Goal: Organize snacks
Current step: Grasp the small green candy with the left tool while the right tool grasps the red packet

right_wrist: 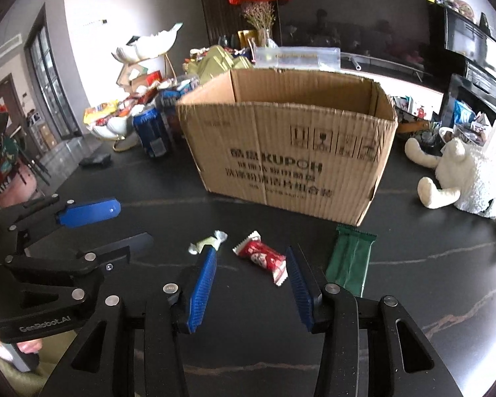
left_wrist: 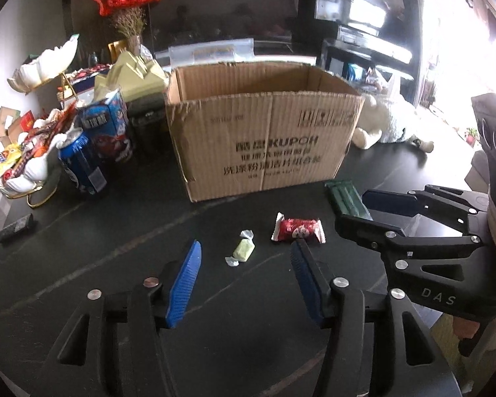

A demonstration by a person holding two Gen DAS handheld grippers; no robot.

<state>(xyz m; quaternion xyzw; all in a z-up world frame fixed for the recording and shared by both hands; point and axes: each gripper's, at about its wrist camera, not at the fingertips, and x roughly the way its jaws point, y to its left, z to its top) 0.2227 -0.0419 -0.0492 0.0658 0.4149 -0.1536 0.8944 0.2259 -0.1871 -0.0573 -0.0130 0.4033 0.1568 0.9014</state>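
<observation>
Two claws hung over the dark desk (left_wrist: 92, 231), and we read both as parted with nothing between the blue pads. Our left claw (left_wrist: 244, 258) framed the pale green candy (left_wrist: 243, 249), which lay flat on the desk, just beyond the fingertips. Our right claw (right_wrist: 251, 261) framed the red wrapped snack (right_wrist: 263, 257), lying slightly askew with a crimped end toward the right finger. Just right of that lay the green packet (right_wrist: 349, 263), near the corner of the open cardboard box (right_wrist: 287, 152). We judged the chief risk to be crowding: the claws worked side by side, and the candy and red snack lay near each other, so a finger closing on one could nudge the other. The small candy could also skid from flat pads on the smooth desk, and its twisted ends offered poor purchase. The right finger might catch the green packet's edge. Open desk lay in front of the box and toward us; left stood a blue can (left_wrist: 79, 162) and a heaped snack dish (left_wrist: 26, 162), right a white plush toy (right_wrist: 469, 178). The box's tall front wall would call for a clear lift.
</observation>
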